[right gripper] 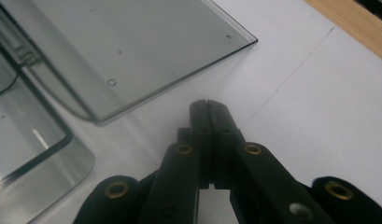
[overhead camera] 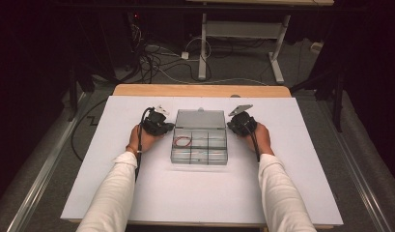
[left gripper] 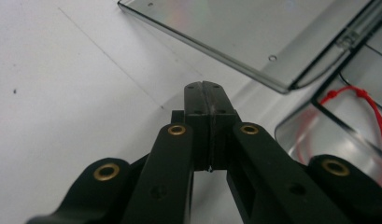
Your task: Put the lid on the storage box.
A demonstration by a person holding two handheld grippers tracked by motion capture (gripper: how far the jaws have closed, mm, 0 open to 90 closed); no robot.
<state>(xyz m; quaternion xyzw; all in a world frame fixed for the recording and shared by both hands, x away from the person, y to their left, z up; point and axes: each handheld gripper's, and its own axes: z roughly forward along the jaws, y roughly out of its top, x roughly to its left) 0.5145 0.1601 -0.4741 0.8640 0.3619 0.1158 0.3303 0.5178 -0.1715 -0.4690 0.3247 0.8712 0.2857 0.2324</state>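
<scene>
Because both my left claw (left gripper: 205, 91) and right claw (right gripper: 208, 108) are pressed together and empty beside the clear box (overhead camera: 200, 143), I may push it sideways.

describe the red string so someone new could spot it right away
Start at the white table top and find the clear plastic compartment box lying open at its middle, lid folded back away from the person. The red string lies looped in the box's compartment nearest the left tool. It is the box's only red content.
</scene>
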